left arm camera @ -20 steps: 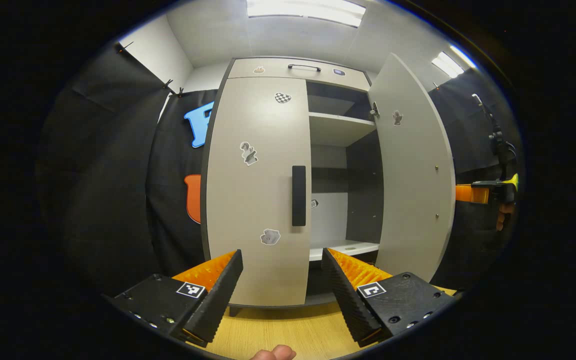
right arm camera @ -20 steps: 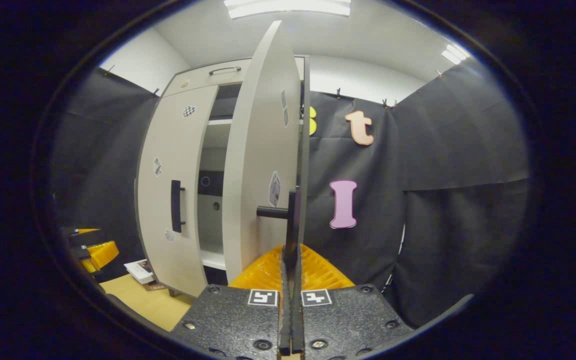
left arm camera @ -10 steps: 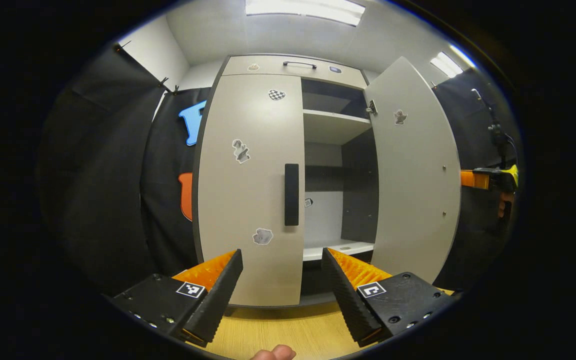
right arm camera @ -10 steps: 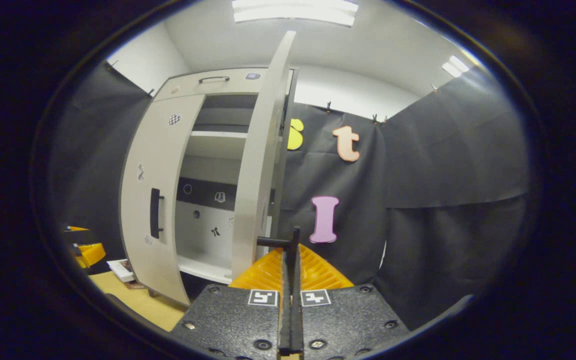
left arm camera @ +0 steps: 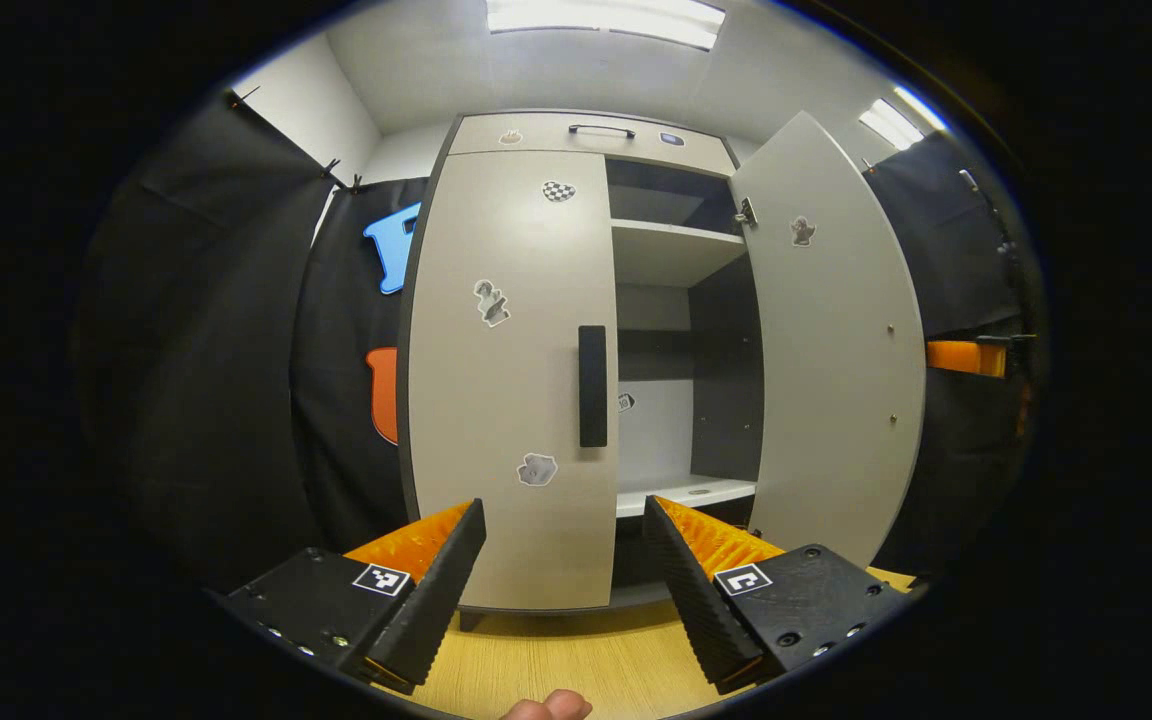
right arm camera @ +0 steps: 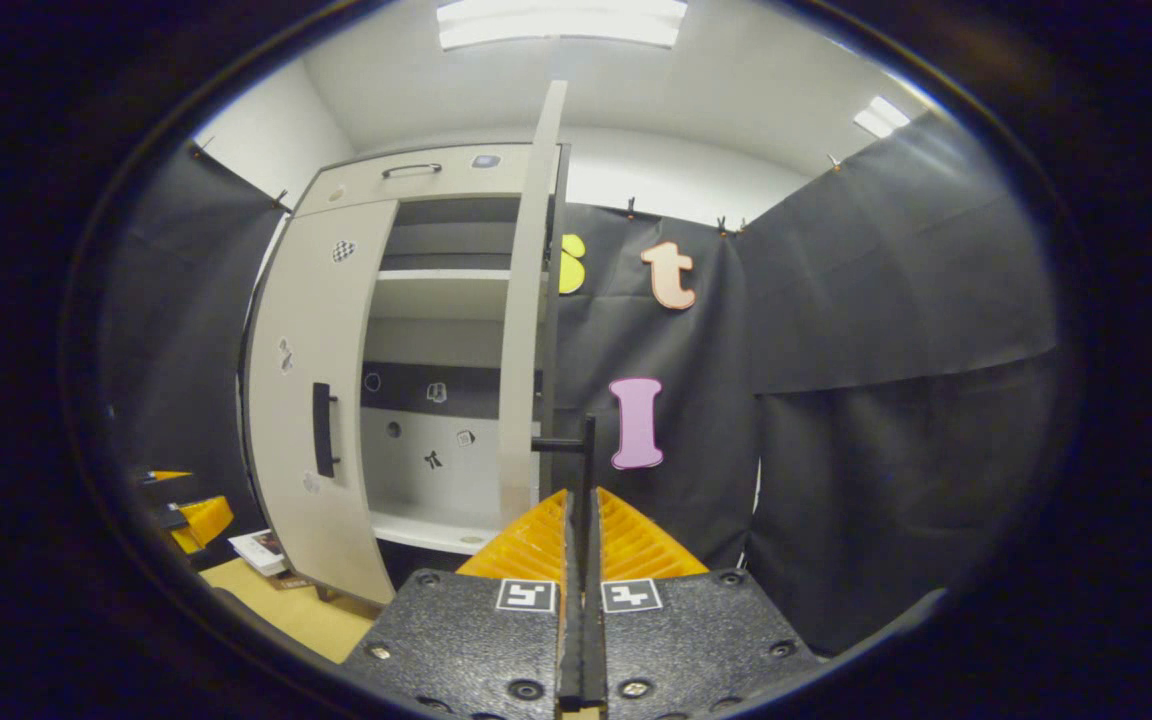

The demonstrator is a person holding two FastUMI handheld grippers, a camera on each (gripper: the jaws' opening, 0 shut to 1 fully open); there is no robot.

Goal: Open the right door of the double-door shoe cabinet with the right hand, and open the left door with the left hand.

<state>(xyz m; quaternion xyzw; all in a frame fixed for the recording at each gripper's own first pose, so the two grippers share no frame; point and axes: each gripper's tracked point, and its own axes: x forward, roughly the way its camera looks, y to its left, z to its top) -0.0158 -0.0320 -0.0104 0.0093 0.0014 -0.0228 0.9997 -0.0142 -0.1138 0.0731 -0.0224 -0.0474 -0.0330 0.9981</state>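
The right door's handle (right arm camera: 586, 455) is being clamped between the closed fingers of the right gripper (right arm camera: 579, 530), the right door (left arm camera: 836, 340) being held wide. The left gripper (left arm camera: 561, 560) is being held with jaws spread, empty, facing the left door's handle (left arm camera: 592, 386), which is judged next to be grasped. Beyond the wooden floor (left arm camera: 556, 665), black cloth is being hung around the cabinet (left arm camera: 576, 130).

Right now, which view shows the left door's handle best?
The left gripper view: the left door's handle faces the camera squarely, a black bar near the door's inner edge, above the open left claw. The right gripper view catches it obliquely and small, off to the left.
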